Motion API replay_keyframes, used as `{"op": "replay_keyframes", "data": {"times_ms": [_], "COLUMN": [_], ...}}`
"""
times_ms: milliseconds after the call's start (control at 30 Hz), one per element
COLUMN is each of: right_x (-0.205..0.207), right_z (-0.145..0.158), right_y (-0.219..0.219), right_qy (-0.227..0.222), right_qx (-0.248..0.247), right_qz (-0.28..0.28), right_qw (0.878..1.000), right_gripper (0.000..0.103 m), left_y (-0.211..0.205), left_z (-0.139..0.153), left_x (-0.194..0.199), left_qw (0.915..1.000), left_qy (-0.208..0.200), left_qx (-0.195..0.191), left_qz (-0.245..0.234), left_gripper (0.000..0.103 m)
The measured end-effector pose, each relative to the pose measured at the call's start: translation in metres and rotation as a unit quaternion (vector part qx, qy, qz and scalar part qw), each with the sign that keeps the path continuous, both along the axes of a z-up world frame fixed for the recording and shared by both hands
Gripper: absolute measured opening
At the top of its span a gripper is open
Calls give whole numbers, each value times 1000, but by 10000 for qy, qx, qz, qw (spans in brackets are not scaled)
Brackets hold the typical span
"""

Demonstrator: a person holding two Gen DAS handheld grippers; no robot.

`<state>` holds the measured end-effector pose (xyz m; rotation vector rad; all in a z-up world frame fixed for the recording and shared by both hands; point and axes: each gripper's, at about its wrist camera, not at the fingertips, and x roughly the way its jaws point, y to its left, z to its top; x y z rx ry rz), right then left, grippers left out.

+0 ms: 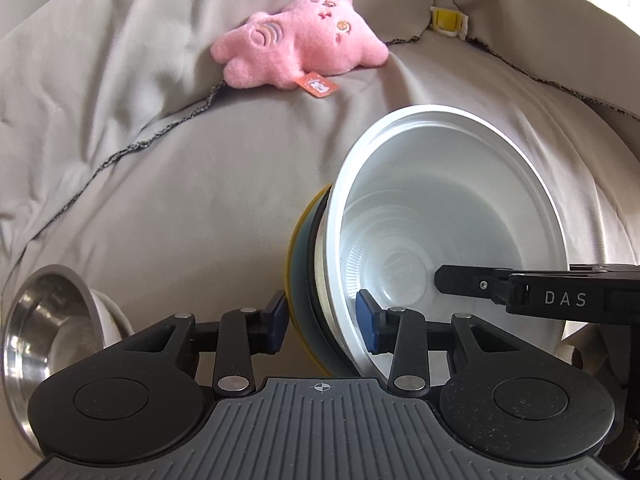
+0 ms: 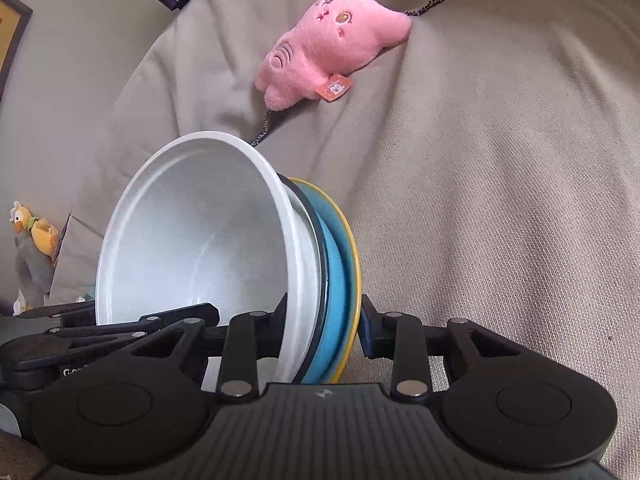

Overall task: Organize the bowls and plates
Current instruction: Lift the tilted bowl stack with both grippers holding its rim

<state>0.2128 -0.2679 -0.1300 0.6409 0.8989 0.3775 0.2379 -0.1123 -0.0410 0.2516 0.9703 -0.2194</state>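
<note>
A stack of dishes is held on edge above a beige sofa: a white plastic bowl (image 1: 452,216) nested on a white dish and a blue plate with a yellow rim (image 1: 298,276). My left gripper (image 1: 322,322) is shut on the stack's edge, one pad inside the bowl, one behind the plate. My right gripper (image 2: 322,328) is shut on the same stack (image 2: 192,236) from the other side, around the bowl and blue plate (image 2: 340,280). A steel bowl (image 1: 44,328) with a white dish behind it lies at the lower left in the left wrist view.
A pink plush toy (image 1: 300,44) lies on the sofa cushion (image 1: 200,184) beyond the stack, also in the right wrist view (image 2: 332,44). A small yellow and grey plush (image 2: 32,248) sits at the left. The cushion seam runs behind the toy.
</note>
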Motion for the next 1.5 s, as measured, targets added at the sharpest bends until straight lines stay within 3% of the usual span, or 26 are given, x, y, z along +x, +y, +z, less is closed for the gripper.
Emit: {"op": "replay_keyframes", "data": {"times_ms": [100,200,300,533,600,967,1200,1500], "right_x": [1,2,3,5,4,13,23,24], "right_z": [-2,-5,-8,-11,-10,-4,0,-1], "right_y": [-2,-7,-11,-8,-6,8,12,12], "right_qy": [-42,-8,35,67,54,285,482,419], "right_qx": [70,204,308,381,342,18,-78,-67], "right_qz": [14,-7,-4,23,43,15,13,22], "right_qw": [10000,9998,9995,9992,9994,9996,9988,9991], "right_gripper": [31,31,31,31,31,36,42,46], "left_y": [5,10,12,7,4,1,2,3], "left_z": [5,12,9,-3,-9,-16,-15,-13], "left_x": [3,8,13,23,22,28,31,30], "left_qw": [9999,9997,9986,9972,9961,9965,9960,9955], "left_qy": [46,150,420,570,709,617,664,728], "left_qx": [-69,-159,-263,-452,-503,-494,-526,-534], "left_qz": [103,140,179,193,160,263,270,291], "left_gripper": [42,53,53,49,52,61,60,59]}}
